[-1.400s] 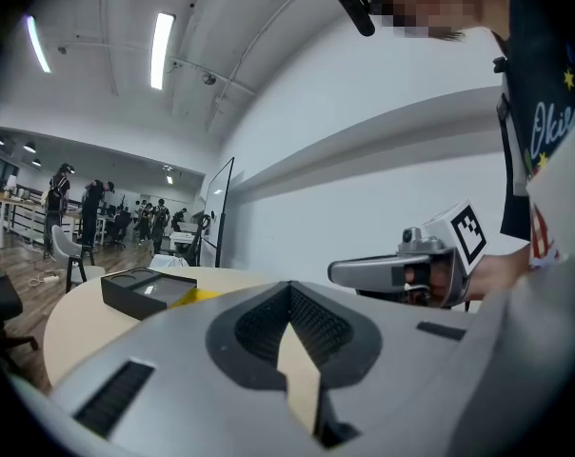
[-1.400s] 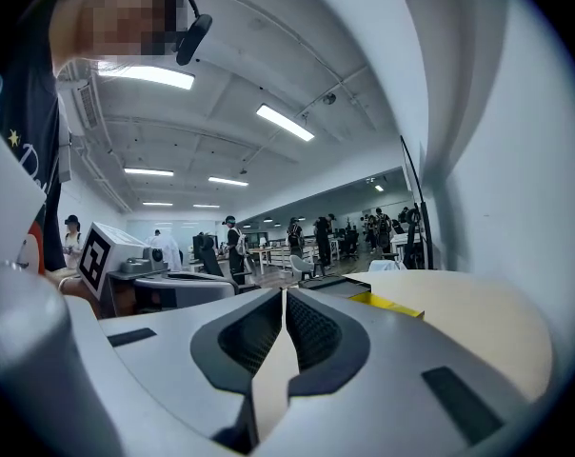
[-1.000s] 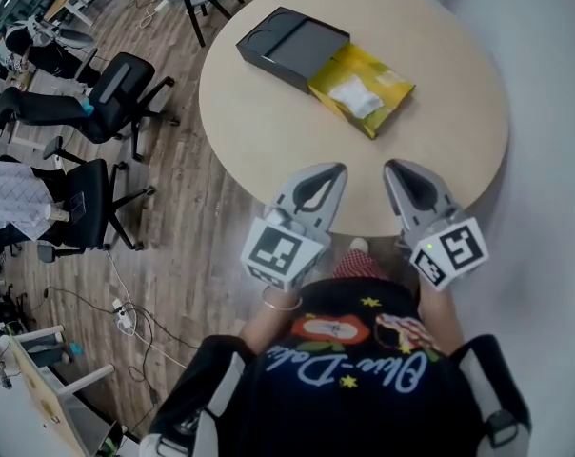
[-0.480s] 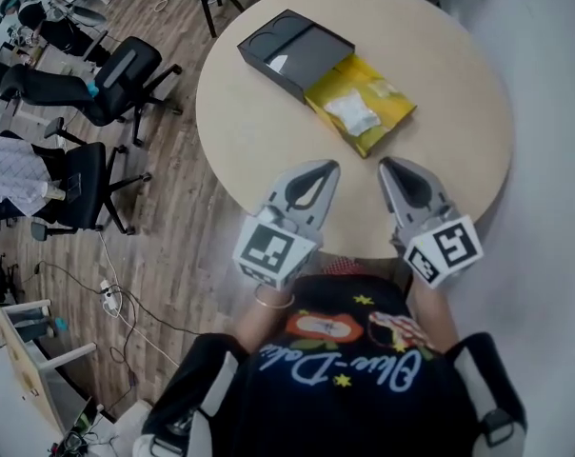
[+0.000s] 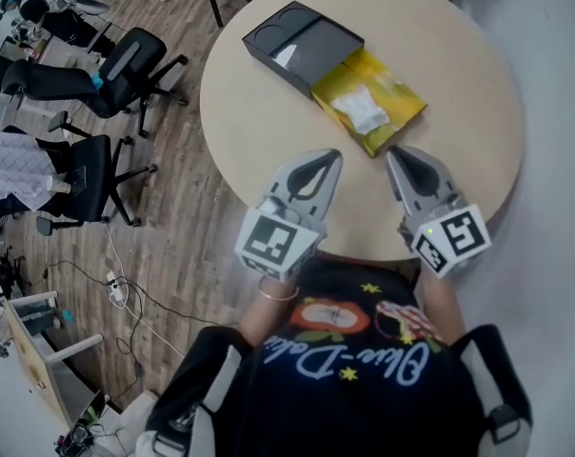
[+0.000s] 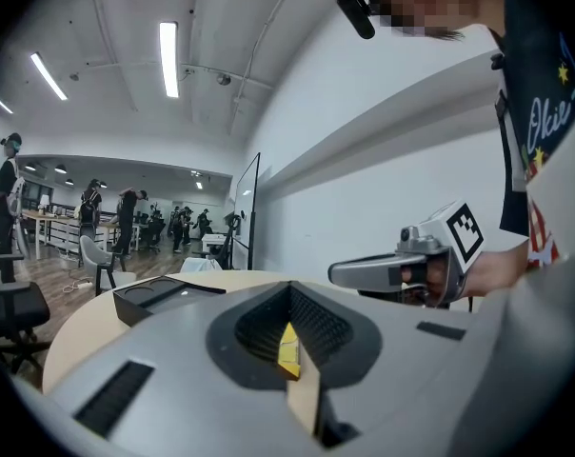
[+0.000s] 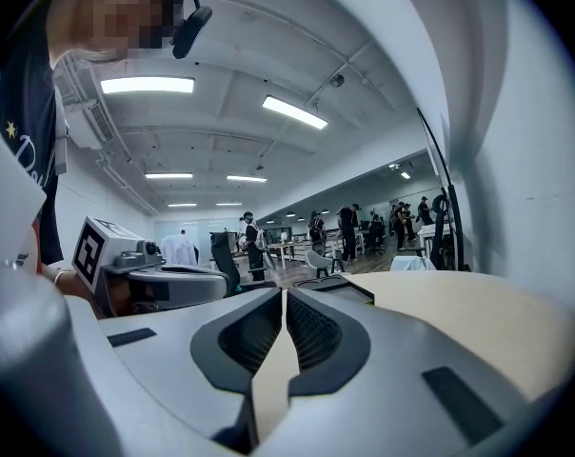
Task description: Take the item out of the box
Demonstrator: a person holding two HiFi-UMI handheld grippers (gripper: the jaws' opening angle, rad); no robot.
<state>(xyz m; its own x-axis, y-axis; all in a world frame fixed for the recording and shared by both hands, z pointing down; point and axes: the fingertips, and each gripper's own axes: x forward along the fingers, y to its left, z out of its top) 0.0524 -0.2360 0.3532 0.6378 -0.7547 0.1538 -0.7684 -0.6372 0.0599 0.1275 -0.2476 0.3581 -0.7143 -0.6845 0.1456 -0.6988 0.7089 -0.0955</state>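
A round table (image 5: 459, 160) carries just one thing, a black box (image 5: 302, 46) lying toward the far-left edge. Its yellow tray (image 5: 406, 112) is slid out of it toward the middle of the table. The item lies about the middle of that tray: a small white packet (image 5: 361, 110), flat on the tray floor and open from above.

Both grippers hang over the near edge of the table, side by side and apart from the tray. The left gripper (image 5: 333, 157) has its fingers pressed together with nothing between them. Through the slit in its own view only a sliver of the yellow tray shows, farther off. The right gripper (image 5: 394, 153) is likewise closed tip to tip and empty.

To my eye the packet is a light, soft film pouch that will crumple under the jaws rather than resist them. It looks glossy enough to slip if pinched only at the very edge. A hold across one short end or a corner, well in from the edge, seems safest, coming down from above where the low tray walls do not interfere.

The tray looks like thin card and may slide or lift along with the packet. The other gripper could well steady the black box or the tray's rim. Either gripper must open its fingers first.
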